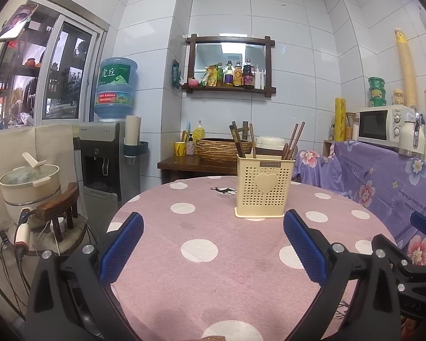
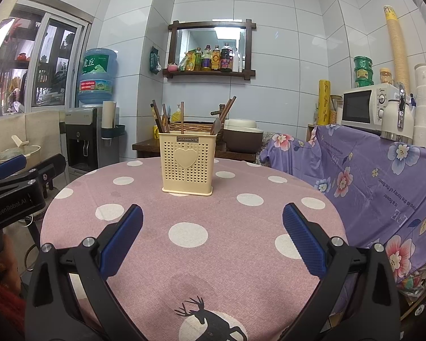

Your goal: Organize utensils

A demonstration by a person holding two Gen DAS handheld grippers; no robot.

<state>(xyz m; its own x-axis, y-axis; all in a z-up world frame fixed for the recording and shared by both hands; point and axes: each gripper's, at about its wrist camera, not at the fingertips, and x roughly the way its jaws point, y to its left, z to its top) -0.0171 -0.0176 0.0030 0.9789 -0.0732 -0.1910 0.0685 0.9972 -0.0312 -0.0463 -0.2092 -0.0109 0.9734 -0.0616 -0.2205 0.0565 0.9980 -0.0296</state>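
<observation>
A cream perforated utensil holder (image 1: 264, 186) with a heart on its front stands upright on the round pink polka-dot table (image 1: 201, 255). Several brown chopsticks (image 1: 292, 142) and utensil handles stick up from it. It also shows in the right wrist view (image 2: 188, 163), with chopsticks (image 2: 181, 119) standing in it. My left gripper (image 1: 213, 227) is open and empty, above the table in front of the holder. My right gripper (image 2: 213, 221) is open and empty, also short of the holder. The left gripper shows at the left edge of the right wrist view (image 2: 20, 170).
A purple floral cloth (image 2: 383, 176) covers a counter at the right with a microwave (image 2: 363, 106) on it. A water dispenser (image 1: 105, 156) stands back left. A woven basket (image 1: 221, 149) sits on a dark side table behind. A pot (image 1: 28, 184) and small wooden chair (image 1: 59, 207) are left.
</observation>
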